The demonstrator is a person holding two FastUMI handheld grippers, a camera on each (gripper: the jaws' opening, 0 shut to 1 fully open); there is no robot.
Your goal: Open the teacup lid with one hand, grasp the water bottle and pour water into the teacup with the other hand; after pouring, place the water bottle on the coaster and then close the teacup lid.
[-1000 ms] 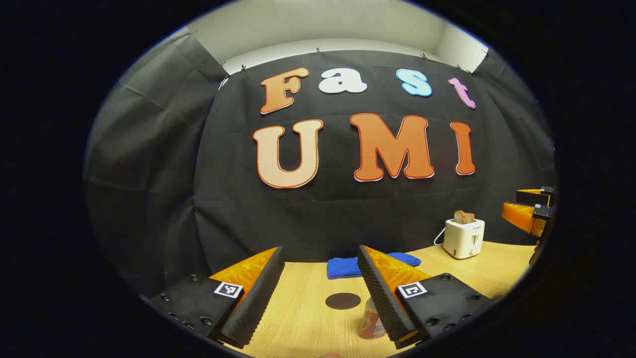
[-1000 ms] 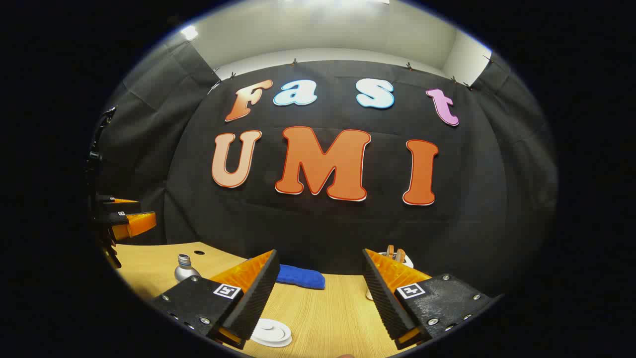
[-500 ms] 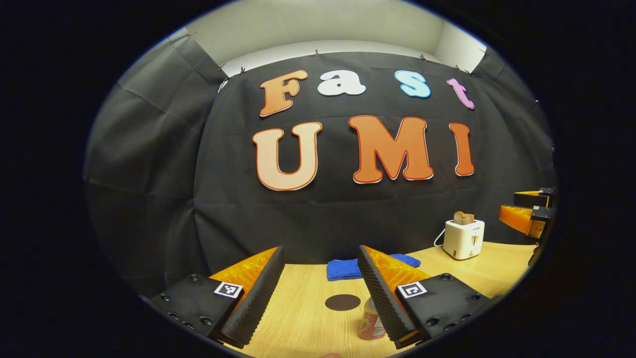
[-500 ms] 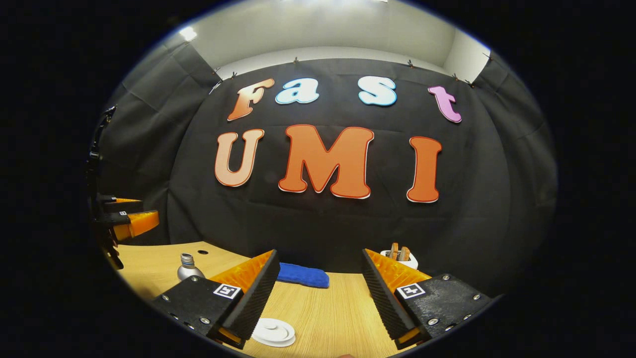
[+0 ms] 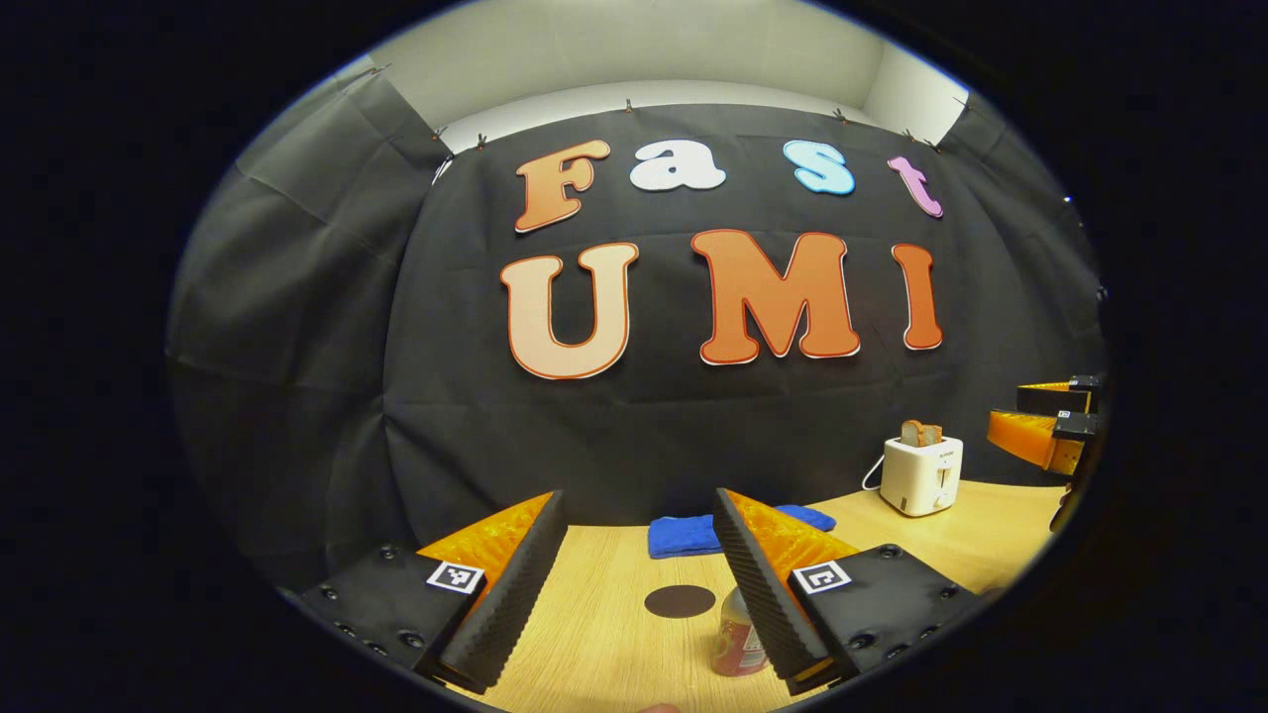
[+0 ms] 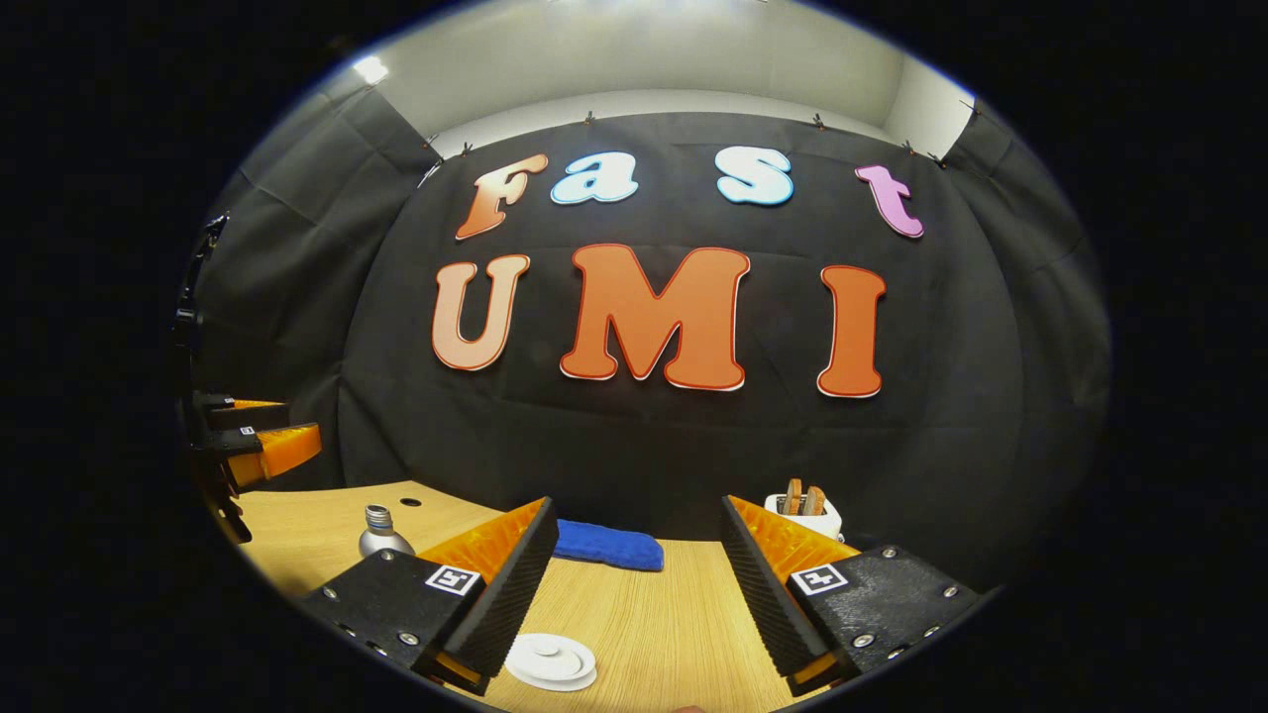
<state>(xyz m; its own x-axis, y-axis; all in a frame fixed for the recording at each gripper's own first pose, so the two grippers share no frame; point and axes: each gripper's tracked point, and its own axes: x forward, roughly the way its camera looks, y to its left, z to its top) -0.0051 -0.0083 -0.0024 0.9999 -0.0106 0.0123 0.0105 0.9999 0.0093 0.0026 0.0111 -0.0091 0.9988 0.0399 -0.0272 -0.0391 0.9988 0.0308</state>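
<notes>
so both grippers' fingers (image 5: 639,584) (image 6: 634,589) gape empty; one bottle (image 5: 738,634), one lid (image 6: 551,661), one coaster (image 5: 680,601)

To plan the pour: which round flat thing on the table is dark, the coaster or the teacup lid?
The coaster is dark; the teacup lid is white with a raised centre.

We count two grippers, the left gripper (image 5: 639,584) and the right gripper (image 6: 634,589), above one wooden table (image 6: 654,614). On it we see one water bottle (image 5: 738,634), one dark coaster (image 5: 680,601), one white teacup lid (image 6: 551,661), one blue cloth (image 6: 606,546) and one white toaster (image 5: 921,473) with two bread slices (image 6: 803,498).
</notes>
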